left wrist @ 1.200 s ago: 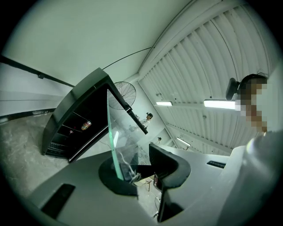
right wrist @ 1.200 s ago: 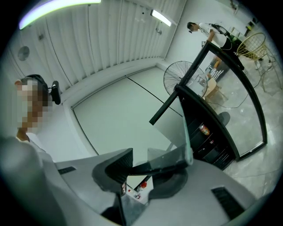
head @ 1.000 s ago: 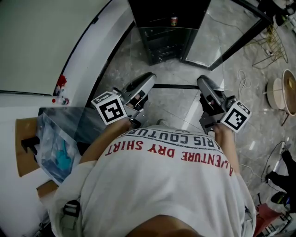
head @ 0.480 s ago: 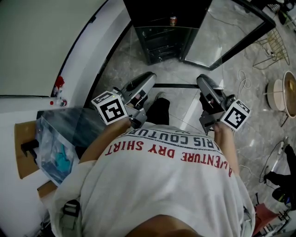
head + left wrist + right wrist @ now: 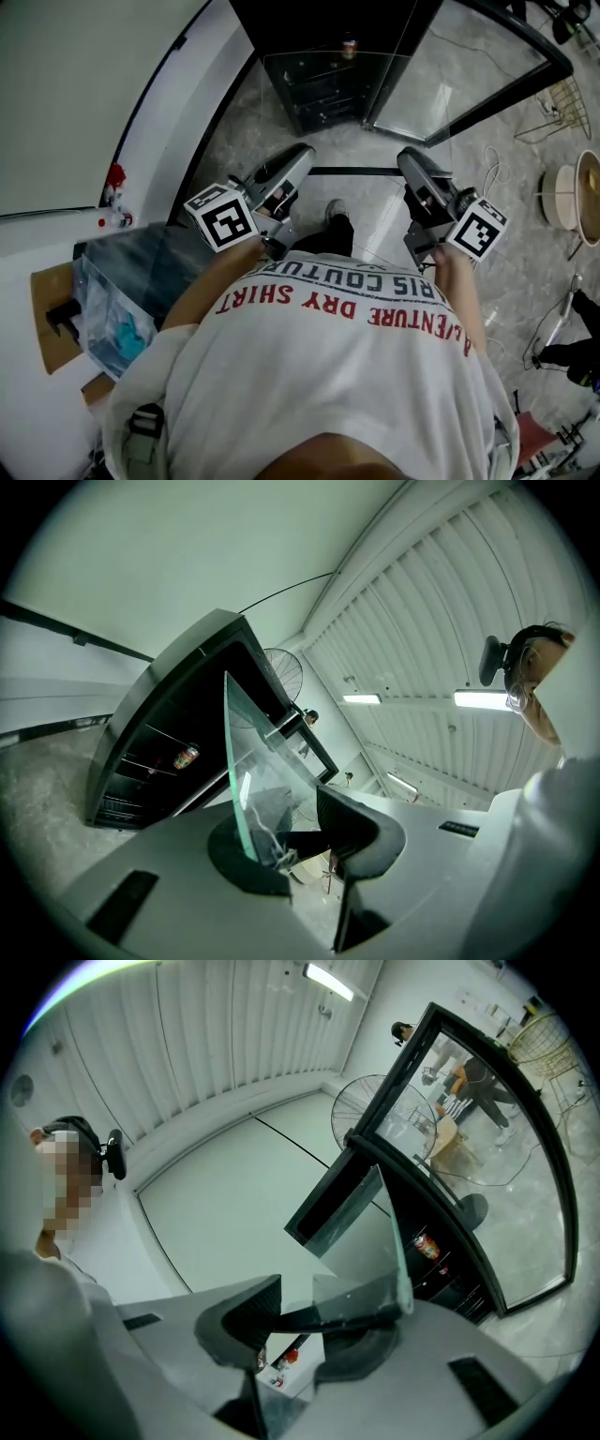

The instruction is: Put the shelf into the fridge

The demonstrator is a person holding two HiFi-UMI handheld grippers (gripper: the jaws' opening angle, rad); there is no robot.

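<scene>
I've brought the glass shelf (image 5: 375,122) closer to the open fridge (image 5: 323,33). My left gripper (image 5: 295,841) and right gripper (image 5: 305,1321) are each clamped narrowly on its edges.

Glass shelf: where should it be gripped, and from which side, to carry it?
Its near edge, one tongs near each corner, coming from the person's side. The glass shelf is a wide, thin, flat pane: two spread grips should steady it and leave the far edge free to enter the fridge. Left gripper and right gripper hold it so.
</scene>
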